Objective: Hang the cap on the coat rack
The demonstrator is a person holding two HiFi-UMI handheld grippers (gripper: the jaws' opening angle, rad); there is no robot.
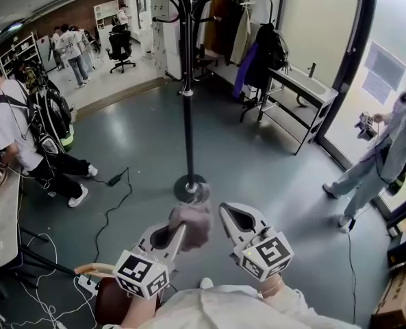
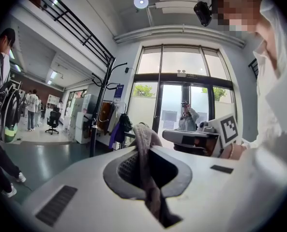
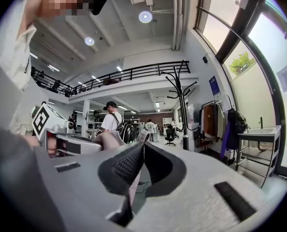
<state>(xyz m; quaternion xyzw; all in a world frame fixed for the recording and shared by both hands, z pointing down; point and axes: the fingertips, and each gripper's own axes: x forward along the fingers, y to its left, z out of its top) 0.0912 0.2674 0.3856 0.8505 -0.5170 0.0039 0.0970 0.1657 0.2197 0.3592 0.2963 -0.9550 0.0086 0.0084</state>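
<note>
The coat rack (image 1: 187,81) is a black pole with curved hooks on a round base, standing on the grey floor straight ahead. My left gripper (image 1: 183,227) is shut on the pinkish-grey cap (image 1: 193,222), held low just short of the rack's base. In the left gripper view the cap's fabric (image 2: 142,135) runs between the closed jaws of the left gripper (image 2: 143,151), and the rack (image 2: 100,105) stands ahead to the left. My right gripper (image 1: 224,209) is close beside the cap, on its right. Its jaws (image 3: 143,145) meet at the tips, and the cap (image 3: 109,138) shows to their left.
Garments hang on a clothes rail (image 1: 230,26) behind the rack, with a metal table (image 1: 298,91) to its right. One person (image 1: 387,156) stands by the glass door at right and another with a backpack (image 1: 24,136) at left. A cable (image 1: 113,204) lies on the floor.
</note>
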